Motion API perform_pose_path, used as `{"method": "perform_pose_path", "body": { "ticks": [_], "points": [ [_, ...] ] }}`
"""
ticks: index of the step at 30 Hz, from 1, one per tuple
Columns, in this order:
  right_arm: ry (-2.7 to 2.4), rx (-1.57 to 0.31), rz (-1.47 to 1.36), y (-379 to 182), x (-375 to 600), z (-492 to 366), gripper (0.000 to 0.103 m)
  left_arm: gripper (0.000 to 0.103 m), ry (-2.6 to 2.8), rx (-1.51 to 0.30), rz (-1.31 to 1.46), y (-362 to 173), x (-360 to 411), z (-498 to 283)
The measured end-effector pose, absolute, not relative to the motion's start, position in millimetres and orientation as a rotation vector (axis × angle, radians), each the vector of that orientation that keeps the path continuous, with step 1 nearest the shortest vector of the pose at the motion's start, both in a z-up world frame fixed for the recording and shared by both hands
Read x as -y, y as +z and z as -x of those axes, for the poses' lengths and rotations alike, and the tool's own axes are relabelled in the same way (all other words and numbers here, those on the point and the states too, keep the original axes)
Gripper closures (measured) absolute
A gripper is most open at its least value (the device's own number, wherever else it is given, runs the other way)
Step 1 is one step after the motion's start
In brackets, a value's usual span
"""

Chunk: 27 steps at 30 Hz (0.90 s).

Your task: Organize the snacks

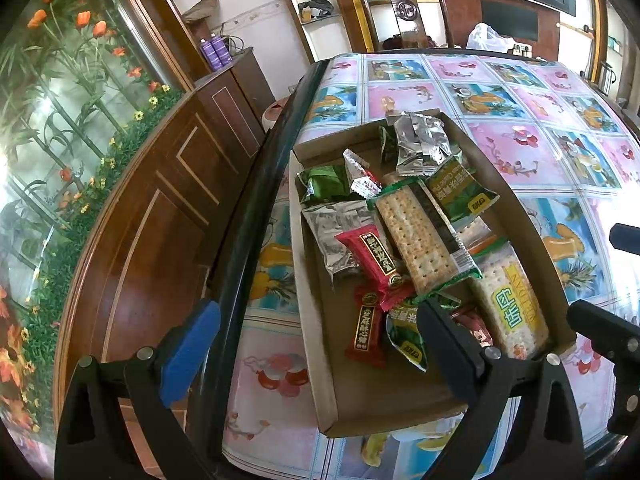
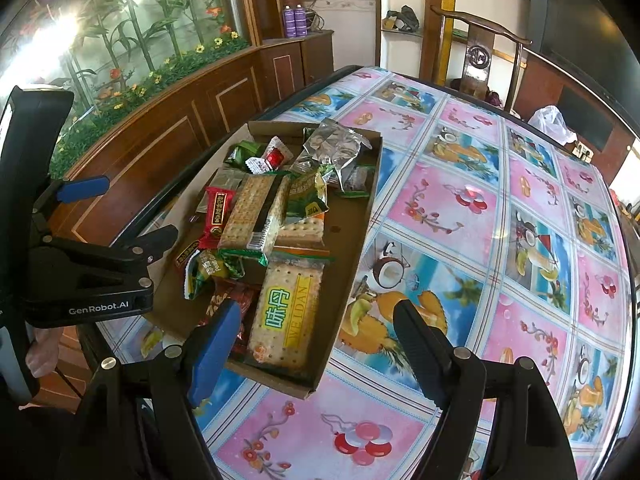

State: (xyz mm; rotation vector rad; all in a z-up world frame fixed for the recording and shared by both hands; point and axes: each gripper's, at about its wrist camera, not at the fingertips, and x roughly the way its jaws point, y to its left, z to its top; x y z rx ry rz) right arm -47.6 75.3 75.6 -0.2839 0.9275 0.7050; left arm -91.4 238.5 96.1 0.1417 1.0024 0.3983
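Observation:
A shallow cardboard tray [image 1: 316,360] [image 2: 346,236] lies at the table's left edge and holds several snack packs. Among them are a green-edged cracker pack [image 1: 416,236] [image 2: 256,208], a yellow WEIDAN cracker pack [image 1: 512,304] [image 2: 288,312], red candies [image 1: 372,256] [image 2: 216,212] and a silver foil pack [image 1: 420,140] [image 2: 336,148]. My left gripper [image 1: 320,344] [image 2: 124,212] hovers open over the tray's near left corner and holds nothing. My right gripper [image 2: 318,344] [image 1: 616,280] is open too, above the tray's near right corner, with nothing gripped.
The table [image 1: 520,148] [image 2: 460,208] has a glossy fruit-and-flower cloth, bare to the right of the tray. A wooden chair [image 1: 400,8] [image 2: 480,52] and a white plastic bag [image 1: 488,38] [image 2: 552,122] are at the far side. A wooden cabinet [image 1: 168,200] runs along the left.

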Motion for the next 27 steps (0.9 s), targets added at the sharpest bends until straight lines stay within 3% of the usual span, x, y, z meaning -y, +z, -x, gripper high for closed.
{"method": "perform_pose_path", "body": {
  "ticks": [27],
  "points": [
    [0.694, -0.941, 0.278, 71.4, -69.0, 48.6, 0.02, 0.004, 0.386, -1.02, -0.139, 89.3, -237.5, 88.5]
  ]
}}
